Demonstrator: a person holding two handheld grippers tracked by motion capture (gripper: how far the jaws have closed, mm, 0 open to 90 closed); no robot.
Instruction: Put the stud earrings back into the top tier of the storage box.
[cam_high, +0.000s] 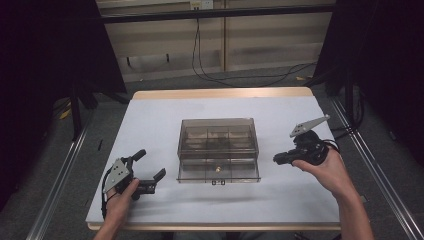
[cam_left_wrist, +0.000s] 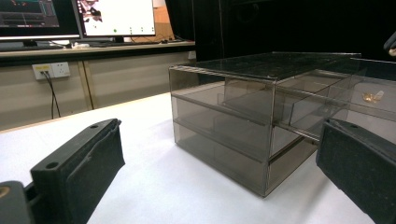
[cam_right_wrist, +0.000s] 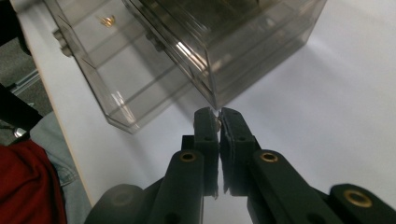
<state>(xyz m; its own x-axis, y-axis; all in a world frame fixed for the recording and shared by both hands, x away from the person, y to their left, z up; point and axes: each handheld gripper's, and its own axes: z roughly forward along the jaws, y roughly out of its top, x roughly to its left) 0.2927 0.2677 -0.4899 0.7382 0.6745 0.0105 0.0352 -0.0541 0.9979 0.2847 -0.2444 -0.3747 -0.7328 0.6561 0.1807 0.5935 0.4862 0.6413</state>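
holding a tiny shiny bit (cam_right_wrist: 218, 122) tight, right gripper (cam_right_wrist: 216, 114) sits by the clear box (cam_high: 218, 131); drop it in the open drawer (cam_high: 218, 172) w/ care. left gripper (cam_high: 148, 167) jaws apart.

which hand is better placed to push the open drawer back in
Probably left: the left gripper sits near the drawer front, jaws open; the right gripper is shut beside the box.

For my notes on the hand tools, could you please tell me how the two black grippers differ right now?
The left gripper has its jaws spread wide; the right gripper has them shut, with something small and shiny at the tips. The left sits low by the white table; the right is held higher beside the smoky clear plastic drawer box. Both point toward the box.
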